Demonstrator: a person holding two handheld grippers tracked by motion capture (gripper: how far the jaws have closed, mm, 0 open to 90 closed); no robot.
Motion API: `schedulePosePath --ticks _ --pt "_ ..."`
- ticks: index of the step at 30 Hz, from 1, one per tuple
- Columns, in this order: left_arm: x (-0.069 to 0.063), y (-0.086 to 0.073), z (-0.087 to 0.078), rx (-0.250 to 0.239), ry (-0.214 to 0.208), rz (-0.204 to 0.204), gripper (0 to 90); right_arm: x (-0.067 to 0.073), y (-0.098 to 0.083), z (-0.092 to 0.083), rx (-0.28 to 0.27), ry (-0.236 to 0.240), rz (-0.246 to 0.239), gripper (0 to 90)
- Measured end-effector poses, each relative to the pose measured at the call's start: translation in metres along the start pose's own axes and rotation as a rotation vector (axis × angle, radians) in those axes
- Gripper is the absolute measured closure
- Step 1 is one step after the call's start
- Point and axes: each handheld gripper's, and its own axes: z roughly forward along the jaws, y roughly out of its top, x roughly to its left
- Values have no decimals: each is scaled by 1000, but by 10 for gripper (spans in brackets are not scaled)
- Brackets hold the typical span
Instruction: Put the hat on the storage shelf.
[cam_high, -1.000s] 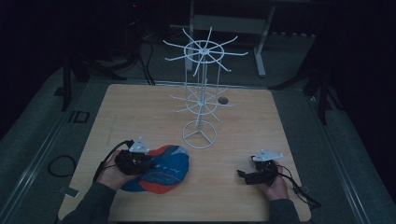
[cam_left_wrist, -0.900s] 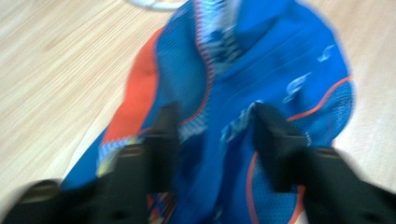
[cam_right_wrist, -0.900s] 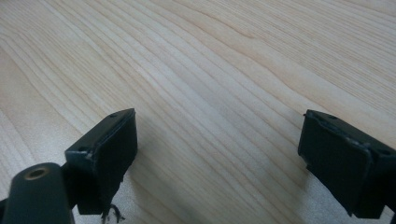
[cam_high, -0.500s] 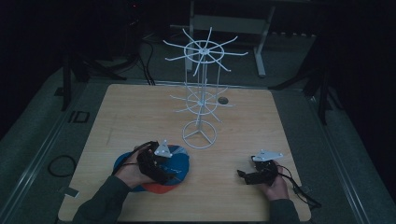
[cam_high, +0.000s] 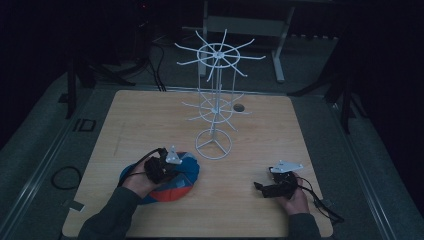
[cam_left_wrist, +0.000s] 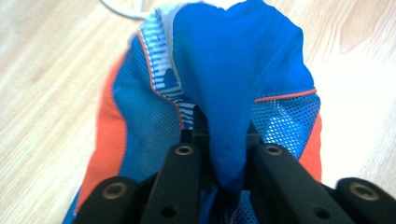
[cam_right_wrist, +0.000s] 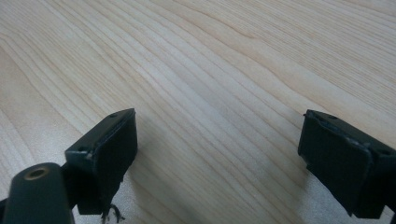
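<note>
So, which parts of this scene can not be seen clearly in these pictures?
- Cap, high view: the hand and the left gripper cover its near part; dim light hides its pattern.
- Cap, left gripper view: the bottom edge cuts it off, and the jaws hide the pinched fold.
- Wire rack, high view: its thin hook ends are too small to tell.
- Right gripper, right gripper view: the bottom edge cuts its jaws off.

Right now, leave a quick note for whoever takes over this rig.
Left tool: shut on a fold of the blue and orange cap, which lies on the near left of the wooden table.
Right tool: open, holding nothing, low over bare wood at the near right.
White wire rack: upright mid-table, nothing hung on its arms.
Done: cap gripped.
Left: probably lift the cap and hang it on a rack arm.
</note>
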Motion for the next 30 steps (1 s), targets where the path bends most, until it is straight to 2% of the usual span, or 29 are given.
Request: schedulePosePath --ticks 4,19,30 --pt "8 -3 -12 -58 -12 -46 874 0 0 0 0 0 0 116" --pt "24 -6 -42 -143 36 -95 880 0 0 0 -1 0 2 117" --pt "36 -10 -63 -215 66 -151 882 0 0 0 0 0 1 117"
